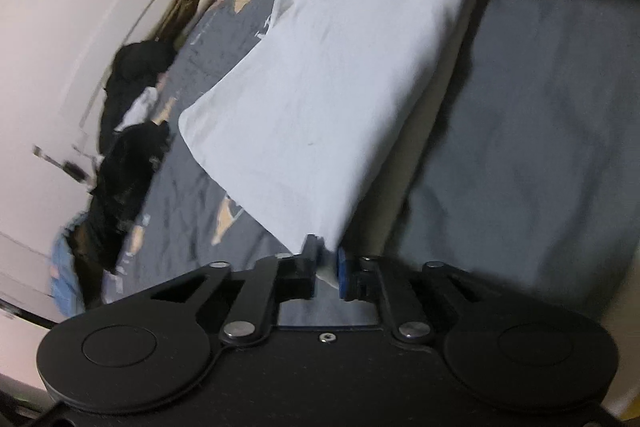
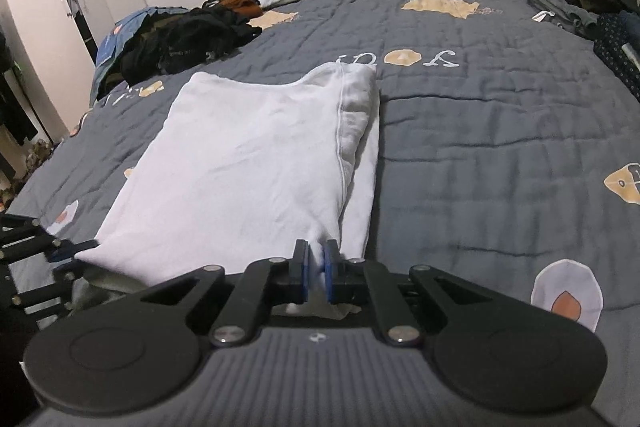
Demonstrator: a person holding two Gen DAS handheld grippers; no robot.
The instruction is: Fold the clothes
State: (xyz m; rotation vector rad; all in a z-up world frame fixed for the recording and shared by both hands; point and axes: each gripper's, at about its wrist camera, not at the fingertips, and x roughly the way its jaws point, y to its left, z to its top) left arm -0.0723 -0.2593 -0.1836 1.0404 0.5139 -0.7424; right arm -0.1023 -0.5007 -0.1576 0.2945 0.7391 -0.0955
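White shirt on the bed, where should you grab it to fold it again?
By its two near corners, coming from the foot of the bed, as both grippers do now. The white shirt lies flat on the quilt, already folded narrow, with its near edge free. The right gripper pinches one corner, the left gripper the other, so lifting carries the edge evenly toward the collar end.

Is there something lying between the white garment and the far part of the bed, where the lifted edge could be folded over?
Nothing visible. Both the left hand-held gripper and the right hand-held gripper pinch the white garment, and only bare grey quilt lies beyond it. The dark clothes pile lies off to the left.
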